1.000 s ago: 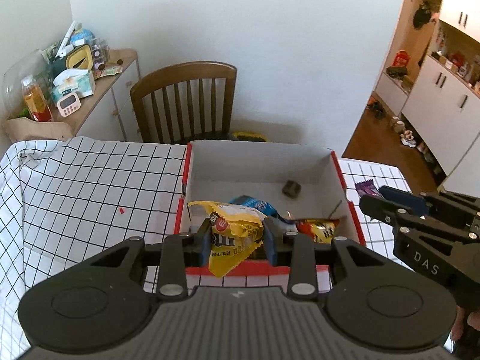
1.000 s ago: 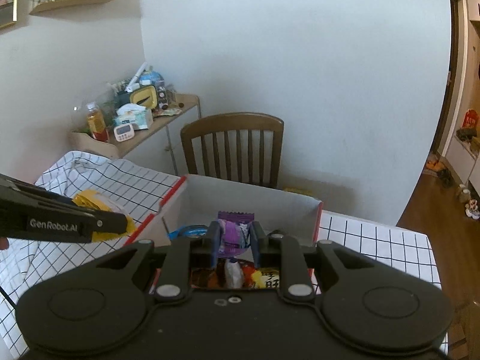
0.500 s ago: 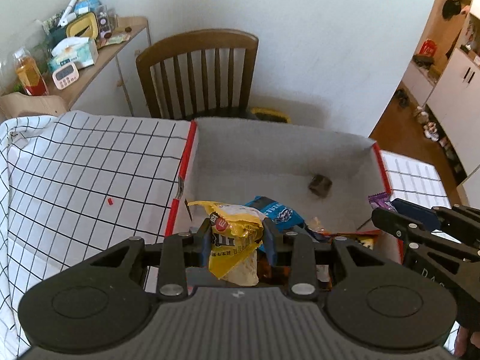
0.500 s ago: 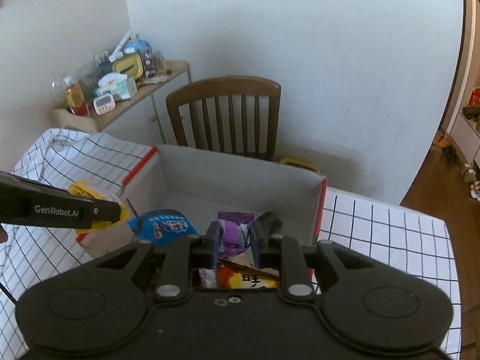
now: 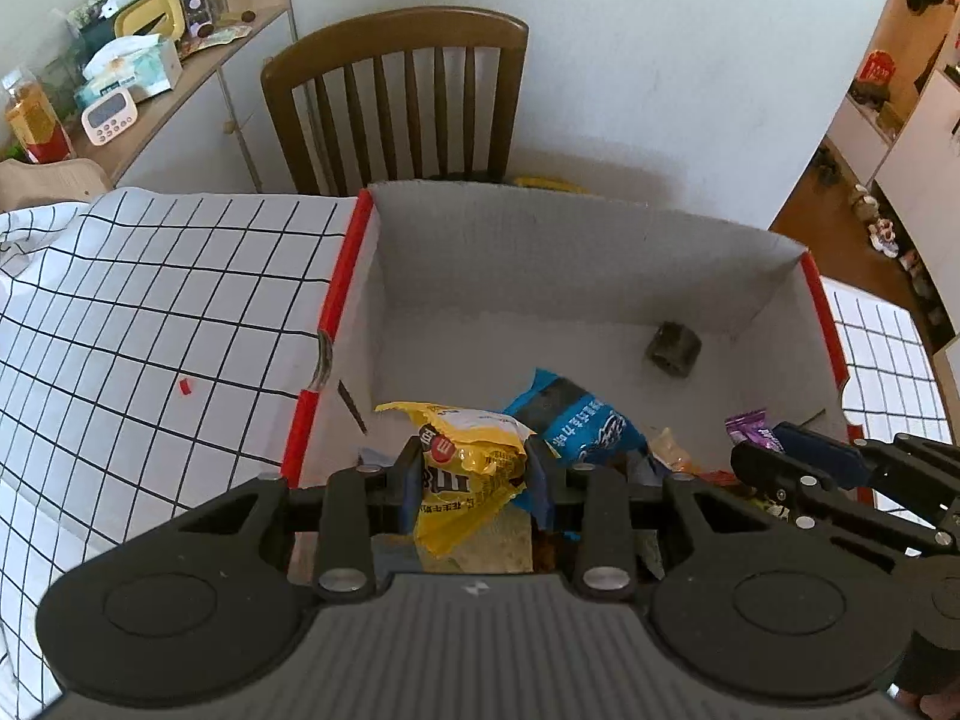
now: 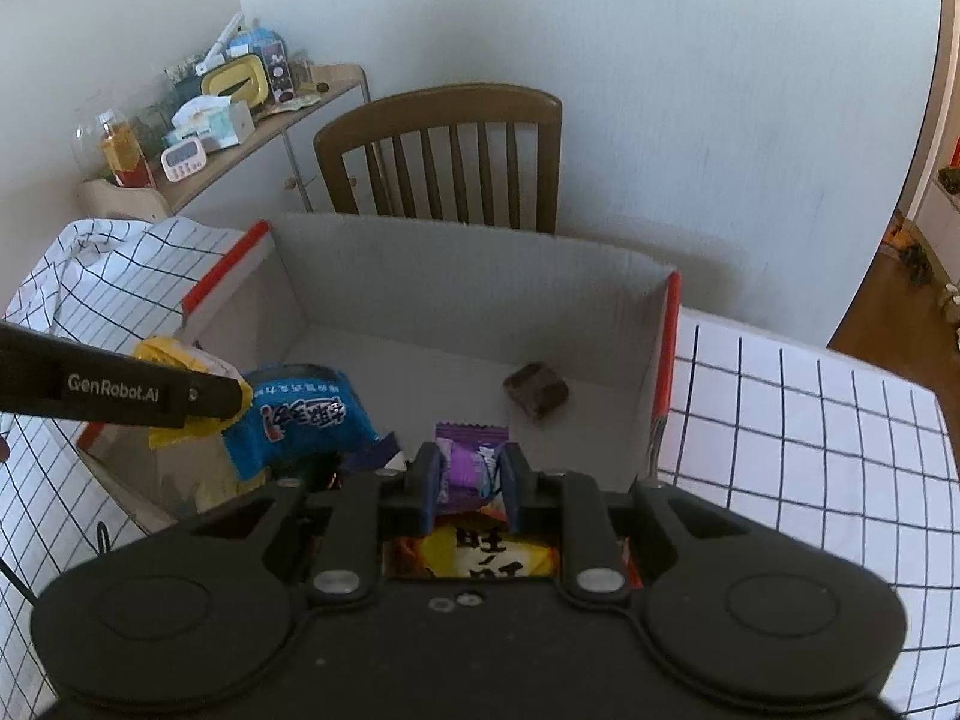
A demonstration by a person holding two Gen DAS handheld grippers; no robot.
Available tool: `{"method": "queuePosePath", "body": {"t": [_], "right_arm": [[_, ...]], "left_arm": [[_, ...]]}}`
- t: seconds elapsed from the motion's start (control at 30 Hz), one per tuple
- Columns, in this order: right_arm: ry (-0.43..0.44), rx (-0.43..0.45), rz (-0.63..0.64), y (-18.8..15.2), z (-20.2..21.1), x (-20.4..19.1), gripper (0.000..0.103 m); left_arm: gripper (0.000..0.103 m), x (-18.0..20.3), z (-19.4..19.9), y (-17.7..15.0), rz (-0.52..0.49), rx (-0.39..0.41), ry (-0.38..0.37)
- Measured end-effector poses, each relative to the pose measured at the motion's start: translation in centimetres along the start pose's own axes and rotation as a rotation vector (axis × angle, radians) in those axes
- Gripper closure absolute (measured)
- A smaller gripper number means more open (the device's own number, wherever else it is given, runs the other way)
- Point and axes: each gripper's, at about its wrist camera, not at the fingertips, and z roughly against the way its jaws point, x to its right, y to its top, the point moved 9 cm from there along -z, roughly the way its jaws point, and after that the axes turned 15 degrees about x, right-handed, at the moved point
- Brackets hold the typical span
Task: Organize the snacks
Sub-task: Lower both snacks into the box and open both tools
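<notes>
A grey cardboard box (image 5: 564,252) with red rims stands on the checked tablecloth. My left gripper (image 5: 474,468) is shut on a yellow snack packet (image 5: 474,456) and hangs over the box's near left part. My right gripper (image 6: 471,471) is shut on a small purple candy wrapper (image 6: 465,459), low over the near right part of the box (image 6: 468,282). Inside lie a blue snack bag (image 5: 585,426), a small brown wrapped sweet (image 5: 672,351) and an orange-yellow packet (image 6: 486,552) under my right gripper. The right gripper (image 5: 774,450) also shows in the left wrist view.
A wooden chair (image 5: 396,96) stands behind the box against the white wall. A side shelf (image 5: 198,66) at the left carries tissues, a timer and bottles. The white cloth with black grid (image 5: 150,312) covers the table on both sides of the box.
Both grippers have come down and forward over the box, each still holding its packet. The box interior and the snacks in it now fill more of both views.
</notes>
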Motion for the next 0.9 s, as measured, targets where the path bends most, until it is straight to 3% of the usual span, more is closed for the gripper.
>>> {"method": "queuePosePath", "body": {"t": [0.2, 0.37, 0.77, 0.87, 0.9], "right_arm": [[-0.003, -0.007, -0.037, -0.4, -0.2, 0.3, 0.082], [-0.001, -0.018, -0.052, -0.4, 0.5, 0.4, 0.077], [0.037, 0.059, -0.089, 1.2, 5.1, -0.7, 0.073], [0.049, 0.082, -0.104, 1.5, 6.7, -1.0, 0.058], [0.056, 0.092, -0.106, 1.6, 7.3, -1.2, 0.040]], "left_arm": [[0.067, -0.1, -0.2, -0.3, 0.004, -0.006, -0.001], [0.048, -0.5, 0.6, -0.2, 0.023, 0.005, -0.004], [0.045, -0.9, 5.7, 0.0, 0.006, 0.101, -0.031], [0.041, -0.8, 7.4, 0.1, -0.002, 0.135, -0.041], [0.039, -0.8, 7.9, 0.1, 0.000, 0.145, -0.044]]}}
